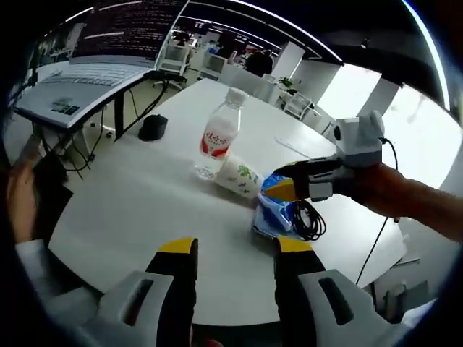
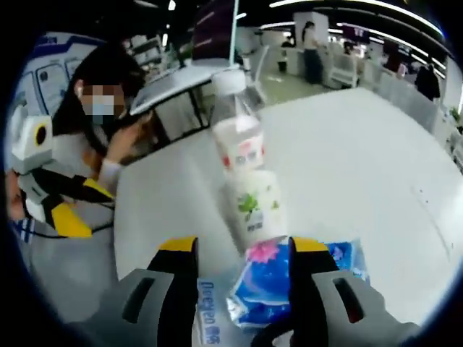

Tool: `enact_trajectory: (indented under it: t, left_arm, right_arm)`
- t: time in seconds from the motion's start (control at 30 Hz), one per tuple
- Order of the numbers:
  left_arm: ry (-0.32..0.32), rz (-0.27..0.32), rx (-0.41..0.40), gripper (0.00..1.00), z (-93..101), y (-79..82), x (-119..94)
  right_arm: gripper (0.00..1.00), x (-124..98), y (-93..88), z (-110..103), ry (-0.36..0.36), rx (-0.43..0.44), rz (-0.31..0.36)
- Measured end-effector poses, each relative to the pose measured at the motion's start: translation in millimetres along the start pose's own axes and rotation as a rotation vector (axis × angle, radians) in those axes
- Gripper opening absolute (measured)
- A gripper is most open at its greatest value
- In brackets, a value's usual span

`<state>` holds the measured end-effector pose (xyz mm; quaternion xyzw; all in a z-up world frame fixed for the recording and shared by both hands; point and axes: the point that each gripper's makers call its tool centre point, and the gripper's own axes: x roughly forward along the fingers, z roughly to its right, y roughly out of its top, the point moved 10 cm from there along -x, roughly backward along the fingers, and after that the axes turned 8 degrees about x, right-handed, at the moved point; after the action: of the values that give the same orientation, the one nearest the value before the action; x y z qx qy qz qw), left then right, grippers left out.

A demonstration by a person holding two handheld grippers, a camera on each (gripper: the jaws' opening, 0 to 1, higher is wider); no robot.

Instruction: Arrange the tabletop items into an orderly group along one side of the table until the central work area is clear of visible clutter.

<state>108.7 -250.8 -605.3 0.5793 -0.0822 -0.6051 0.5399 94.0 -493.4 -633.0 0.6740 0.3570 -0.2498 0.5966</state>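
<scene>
We hold the right gripper [image 2: 241,267], jaws spread, around the blue pack [image 2: 289,285], soft, crinkly and light: pinch its middle. At its 12 o'clock lean the cup [image 2: 257,206] and bottle [image 2: 235,137]. Our left gripper [image 1: 235,253] hovers, jaws apart, empty

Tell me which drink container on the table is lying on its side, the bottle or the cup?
The paper cup with the green print lies tipped over beside the blue packet. The water bottle with the red label stands upright, white cap on top.
</scene>
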Motion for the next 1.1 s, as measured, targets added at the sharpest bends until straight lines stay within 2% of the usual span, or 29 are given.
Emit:
enact_trajectory:
  t: [0.13,0.33,0.5,0.83,0.9,1.1]
  left_arm:
    - [-0.005,0.001,0.003,0.41,0.9,-1.8,-3.2]
    - [-0.017,-0.004,-0.007,0.4,1.7,-5.6,-4.7]
    - [-0.022,-0.008,-0.006,0.4,2.1,-7.8,-4.1]
    - [-0.014,-0.013,-0.03,0.4,-2.2,-14.5,-6.9]
    - [-0.012,-0.012,-0.033,0.4,-3.5,-14.4,-7.7]
    - [-0.007,-0.014,-0.037,0.39,-7.1,-13.5,-6.5]
  right_arm:
    - [0.48,13.8,7.2,3.6,-0.02,-0.087,-0.054]
    - [0.46,32.2,14.7,7.8,-0.046,-0.124,-0.12]
    - [0.45,44.4,12.7,12.9,-0.056,-0.134,-0.164]
    - [0.42,59.7,6.0,10.1,-0.036,-0.122,-0.179]
    - [0.4,60.0,6.3,9.5,-0.044,-0.149,-0.164]
    - [0.39,54.7,5.2,8.0,-0.039,-0.128,-0.121]
